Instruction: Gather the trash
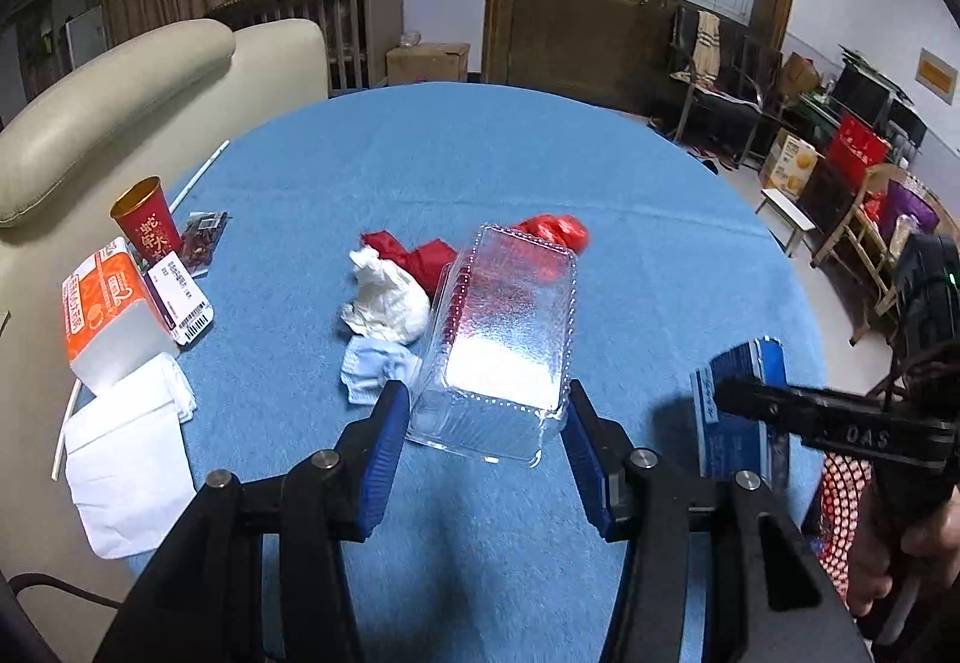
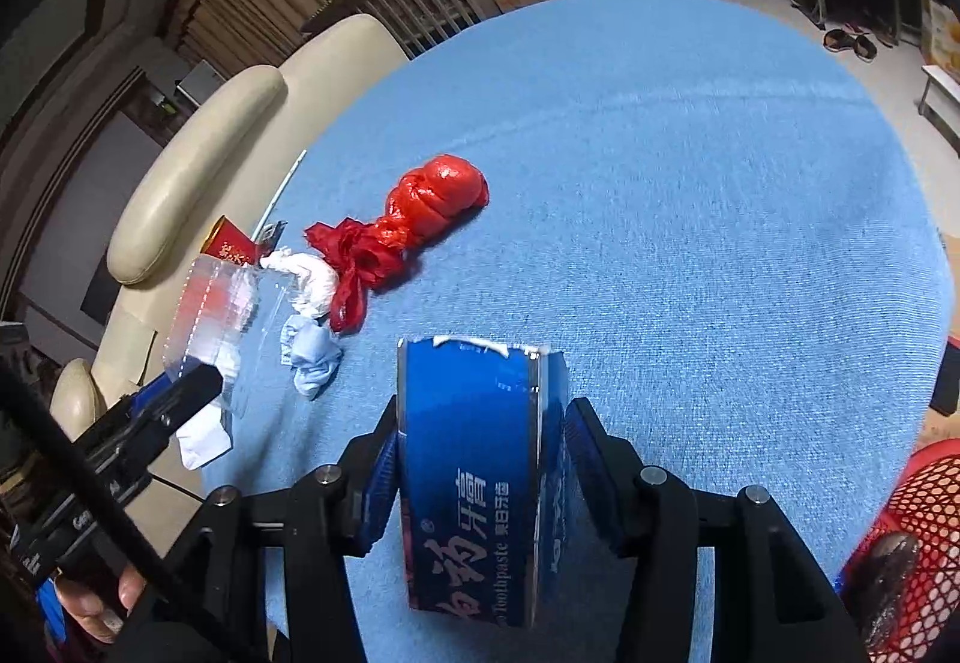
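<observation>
A round table under a blue cloth is strewn with litter, seen from two hand-held grippers working side by side. The left gripper is clamped on a clear plastic clamshell box, one blue pad on each long side, the box tilted up off the cloth, apparently so it can be carried away. The right gripper is clamped the same way on a torn blue toothpaste carton, held upright between its pads. A red mesh basket shows at the lower right edge beside the table, probably where the trash goes. On the cloth lie a knotted red plastic bag, a crumpled white tissue, a pale blue face mask, a red paper cup, an orange tissue pack and a white napkin.
</observation>
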`<state>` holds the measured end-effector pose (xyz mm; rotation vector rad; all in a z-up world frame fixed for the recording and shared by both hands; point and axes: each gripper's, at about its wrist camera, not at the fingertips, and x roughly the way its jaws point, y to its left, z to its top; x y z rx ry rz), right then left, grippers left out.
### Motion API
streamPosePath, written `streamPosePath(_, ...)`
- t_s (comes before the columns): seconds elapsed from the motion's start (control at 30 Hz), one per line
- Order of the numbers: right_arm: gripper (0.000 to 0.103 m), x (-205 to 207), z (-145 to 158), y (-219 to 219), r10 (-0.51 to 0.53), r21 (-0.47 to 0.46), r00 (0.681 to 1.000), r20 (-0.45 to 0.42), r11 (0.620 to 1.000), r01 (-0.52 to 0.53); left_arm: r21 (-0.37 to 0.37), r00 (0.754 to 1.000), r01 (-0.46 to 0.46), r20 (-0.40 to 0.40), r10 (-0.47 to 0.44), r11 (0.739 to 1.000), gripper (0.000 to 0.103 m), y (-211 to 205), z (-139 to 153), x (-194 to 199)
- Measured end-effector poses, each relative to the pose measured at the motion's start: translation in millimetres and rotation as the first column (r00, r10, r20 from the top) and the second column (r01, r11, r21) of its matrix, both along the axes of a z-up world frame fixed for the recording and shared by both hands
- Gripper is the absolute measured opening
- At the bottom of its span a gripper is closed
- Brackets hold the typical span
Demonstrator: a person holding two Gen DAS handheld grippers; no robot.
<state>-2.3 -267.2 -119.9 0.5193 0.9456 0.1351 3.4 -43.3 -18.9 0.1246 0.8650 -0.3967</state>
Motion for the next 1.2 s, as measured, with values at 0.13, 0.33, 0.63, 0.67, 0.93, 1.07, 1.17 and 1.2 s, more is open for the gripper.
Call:
streamPosePath(0.13,0.056,-7,6,1,-0.003,-0.008,1.000,0.006,1.000,0.003,0.008,1.000,0.018,-0.015,-0.018,1.000,0.053,0,-5,-13)
streamPosePath(0.33,0.056,-18,16,0,-0.011,-0.020,1.000,0.021,1.000,0.012,0.018,1.000,0.009,-0.004,-0.009,1.000,0.053,2,-2,-24)
streamPosePath(0.63,0.056,-27,29,16,0.016,-0.039,0.999,0.046,0.999,-0.014,0.039,1.000,-0.009,0.019,0.008,0.999,0.053,7,3,-35)
streamPosePath(0.67,0.056,-28,31,18,0.019,-0.042,0.999,0.049,0.999,-0.017,0.040,1.000,-0.011,0.019,0.010,0.999,0.053,8,3,-35)
streamPosePath(0.93,0.056,-29,37,30,0.043,-0.047,0.997,0.067,0.998,-0.040,0.041,0.999,-0.027,0.027,0.026,0.999,0.053,15,3,-38)
streamPosePath(1.07,0.056,-28,33,32,0.050,-0.055,0.998,0.048,0.997,-0.048,0.039,0.999,-0.030,0.017,0.029,0.999,0.053,15,1,-37)
streamPosePath(1.17,0.056,-28,30,29,0.039,-0.065,0.999,0.035,0.997,-0.037,0.038,0.999,-0.031,0.009,0.030,0.999,0.053,15,-1,-37)
streamPosePath(1.2,0.057,-28,30,28,0.034,-0.068,0.999,0.029,0.997,-0.032,0.037,1.000,-0.030,0.007,0.030,0.999,0.053,16,-1,-37)
